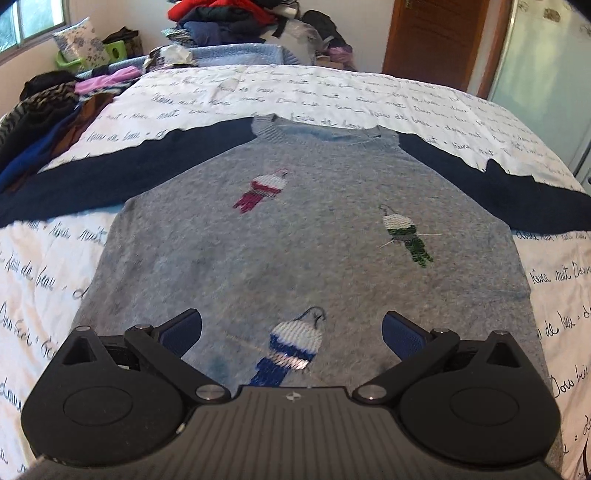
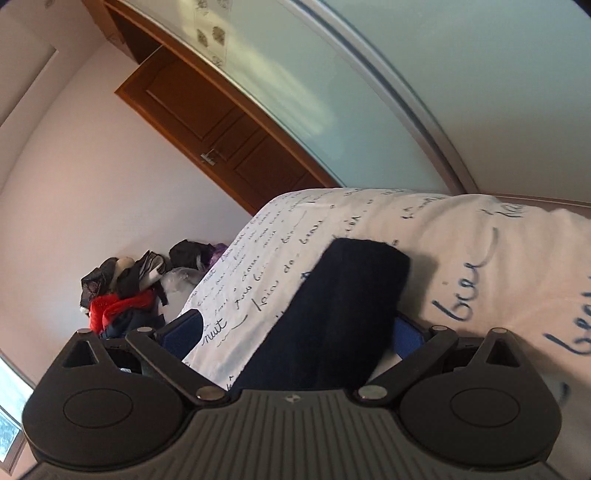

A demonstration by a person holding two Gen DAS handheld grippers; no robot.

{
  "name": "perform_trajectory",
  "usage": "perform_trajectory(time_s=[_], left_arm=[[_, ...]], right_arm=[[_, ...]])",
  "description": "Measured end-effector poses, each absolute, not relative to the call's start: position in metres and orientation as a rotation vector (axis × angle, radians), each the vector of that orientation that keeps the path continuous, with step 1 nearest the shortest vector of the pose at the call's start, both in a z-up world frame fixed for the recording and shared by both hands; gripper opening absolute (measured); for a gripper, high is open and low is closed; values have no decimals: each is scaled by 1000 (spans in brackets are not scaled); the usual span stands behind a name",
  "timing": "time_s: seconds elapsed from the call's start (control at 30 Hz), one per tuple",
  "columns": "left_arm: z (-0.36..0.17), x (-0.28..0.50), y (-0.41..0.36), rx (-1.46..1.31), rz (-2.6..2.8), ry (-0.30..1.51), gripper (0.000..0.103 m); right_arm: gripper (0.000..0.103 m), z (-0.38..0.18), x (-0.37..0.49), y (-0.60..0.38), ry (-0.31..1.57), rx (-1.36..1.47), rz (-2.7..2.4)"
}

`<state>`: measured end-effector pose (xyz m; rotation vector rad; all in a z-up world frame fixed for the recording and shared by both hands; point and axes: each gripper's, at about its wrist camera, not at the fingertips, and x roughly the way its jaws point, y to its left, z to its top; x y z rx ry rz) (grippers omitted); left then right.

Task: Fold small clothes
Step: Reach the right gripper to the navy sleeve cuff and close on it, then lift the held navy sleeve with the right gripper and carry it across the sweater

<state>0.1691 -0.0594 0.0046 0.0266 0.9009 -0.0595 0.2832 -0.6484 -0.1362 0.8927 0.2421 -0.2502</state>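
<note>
A small grey sweater point(image 1: 295, 236) with navy sleeves and three knitted bird figures lies flat, face up, on the white bedspread point(image 1: 295, 88), sleeves spread to both sides. My left gripper point(image 1: 291, 328) is open above the sweater's lower hem, holding nothing. In the right wrist view a navy sleeve point(image 2: 332, 314) runs between the wide-open fingers of my right gripper point(image 2: 295, 332), its cuff end pointing away. The jaws stand wide apart, not closed on it.
The bedspread has blue handwriting print point(image 2: 461, 288). Piles of clothes point(image 1: 48, 110) lie at the bed's left edge and at the far end point(image 1: 221, 22). A wooden door point(image 1: 443, 40) and a frosted glass wardrobe panel point(image 2: 369, 74) stand beyond the bed.
</note>
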Motion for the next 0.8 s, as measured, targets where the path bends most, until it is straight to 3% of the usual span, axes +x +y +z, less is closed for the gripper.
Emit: perform_trajectory(time_s=[0.23,0.3,0.37,0.47,0.53,0.8], left_arm=[[1,183,-85,44,-117,927,103],[0,183,-85,11,-121,925,103],[-2,184,-83,-15,-117,926,103],[-4,185,-80,-19,-100,933,103],[-5,184,-76,-22,-92,932,103],[-8,180,-65,-45,-83,940,103]], right_arm=[[99,-135,300,-649,225,896,-271],[84,-137,300,-650,240,888,-302],[46,-141,295,-653,256,911,-338],[15,-153,284,-664,230,1011,-329],[10,-157,278,-667,209,1049,-323],[9,-122,276,-634,171,909,-219]])
